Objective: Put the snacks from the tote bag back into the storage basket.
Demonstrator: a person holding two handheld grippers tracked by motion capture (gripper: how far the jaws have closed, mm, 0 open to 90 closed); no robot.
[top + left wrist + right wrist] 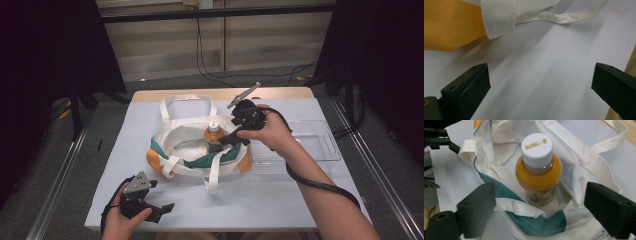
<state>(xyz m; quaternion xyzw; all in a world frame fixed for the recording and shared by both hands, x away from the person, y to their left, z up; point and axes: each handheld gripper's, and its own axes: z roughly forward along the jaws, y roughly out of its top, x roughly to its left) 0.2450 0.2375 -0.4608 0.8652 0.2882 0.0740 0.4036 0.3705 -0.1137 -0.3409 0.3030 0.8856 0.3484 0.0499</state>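
Bottle stands inside bag rim

place: lab recording bay | cues: black curtains; metal rails; trailing cables

I see a white, green and orange woven-cloth tote bag, its weave coarse and matt. Inside stands a clear glossy plastic bottle of orange juice with a smooth white plastic cap. My right gripper has matt black plastic jaws. A transparent shiny plastic tray rests on the smooth pale-blue table cover.
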